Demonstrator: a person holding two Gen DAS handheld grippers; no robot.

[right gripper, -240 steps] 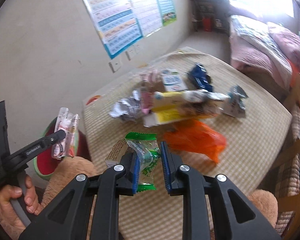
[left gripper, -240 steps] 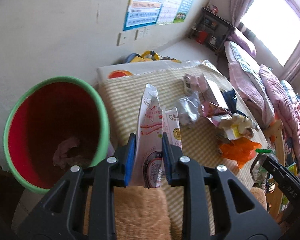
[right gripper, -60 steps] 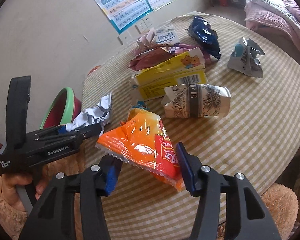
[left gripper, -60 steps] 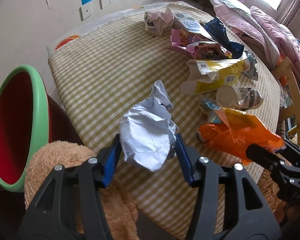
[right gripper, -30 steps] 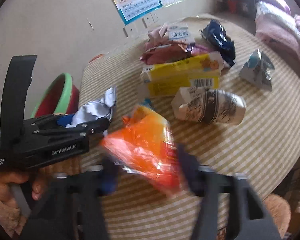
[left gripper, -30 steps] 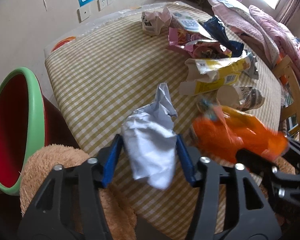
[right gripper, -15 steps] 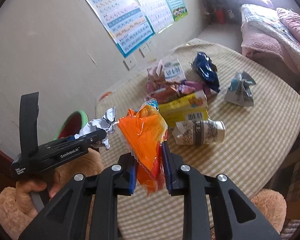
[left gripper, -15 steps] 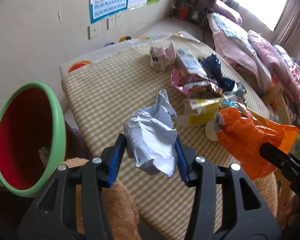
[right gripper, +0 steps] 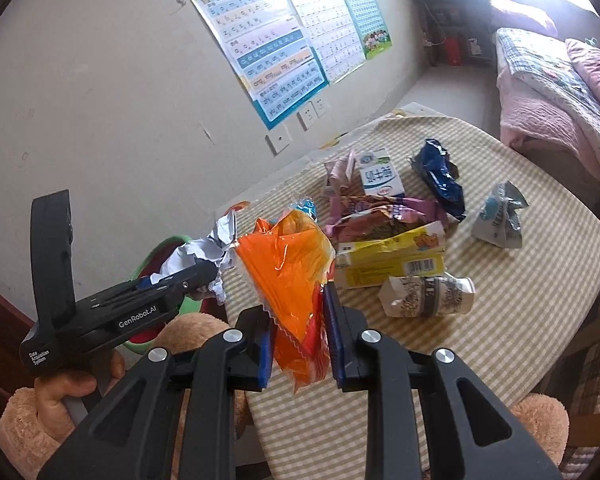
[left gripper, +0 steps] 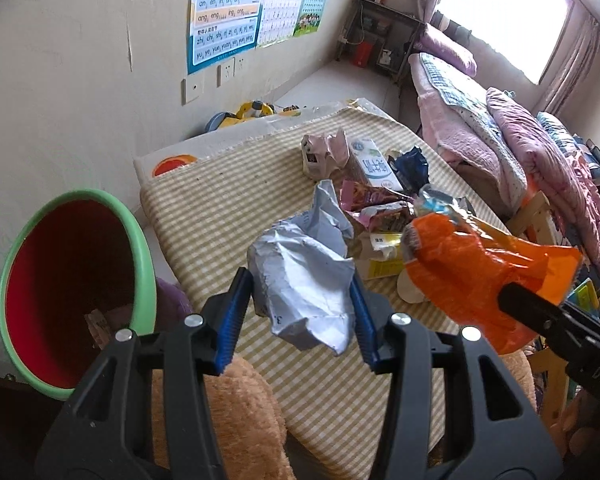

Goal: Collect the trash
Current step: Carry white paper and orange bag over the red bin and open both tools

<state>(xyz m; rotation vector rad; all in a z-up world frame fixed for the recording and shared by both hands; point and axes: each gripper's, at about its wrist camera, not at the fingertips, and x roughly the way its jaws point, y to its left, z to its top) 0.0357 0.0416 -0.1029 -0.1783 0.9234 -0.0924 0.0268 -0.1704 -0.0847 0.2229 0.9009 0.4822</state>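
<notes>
The red bin with a green rim [left gripper: 74,292] sits off the worktop's left edge; its lower rim is cut off by the left tool's body, and only a vague scrap shows in its dark bottom. In the right wrist view just a sliver of that bin [right gripper: 168,246] peeks out behind the left tool [right gripper: 204,276].

The left tool [left gripper: 298,314] is spread fairly wide, its blue pads pinching a crumpled grey-white wrapper [left gripper: 304,280] held in the air above the checked worktop [left gripper: 228,200], near the bin. The wrapper hides part of the litter behind it.

To the right, the right tool [right gripper: 298,338] is closed narrowly on an orange plastic bag [right gripper: 288,268], also held up off the worktop; the bag's lower end hangs between the pads. It covers part of the yellow carton [right gripper: 392,258]. Beyond lie a paper cup [right gripper: 428,294] on its side, a milk carton [right gripper: 376,176], a blue wrapper [right gripper: 440,184] and a silver packet [right gripper: 498,220].
</notes>
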